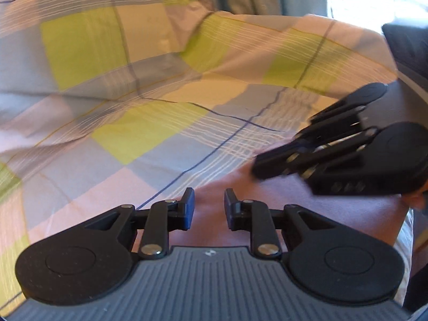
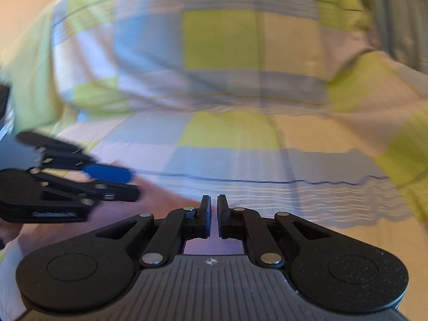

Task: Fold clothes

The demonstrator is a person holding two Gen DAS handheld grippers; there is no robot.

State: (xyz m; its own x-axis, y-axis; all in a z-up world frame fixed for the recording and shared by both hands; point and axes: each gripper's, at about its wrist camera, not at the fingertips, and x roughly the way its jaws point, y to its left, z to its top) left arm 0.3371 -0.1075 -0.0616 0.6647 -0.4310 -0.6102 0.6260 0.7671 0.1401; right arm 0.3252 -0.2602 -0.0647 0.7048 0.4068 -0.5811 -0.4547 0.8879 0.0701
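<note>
Cloth, pink and plain, low in both views. Lay flat on the checked bed cover, right under both tongs. Looked smooth there, with one straight edge running across the cover toward the right tongs. Hard to tell what kind of clothing, with so little of it in view.

Left tongs: spread a little, with nothing between the blue pads. Hung just over the pink cloth; could not tell if touching.

Right tongs: pressed almost together, only a thin slit left, nothing seen in it. Pointed down at the far edge of the cloth, near the left tongs.

Probably soft, thin and light. Would likely bend and droop as soon as lifted, and not hold any shape. Not breakable, so no need for a gentle squeeze. Could slip out of a weak pinch, though, and could drag the bed cover along if pinched too deep.

Best to grab at an edge or a corner, one corner for each pair of tongs, well apart. Only the top layer. Then best to lift low and lay over, so as not to bunch up.
</note>
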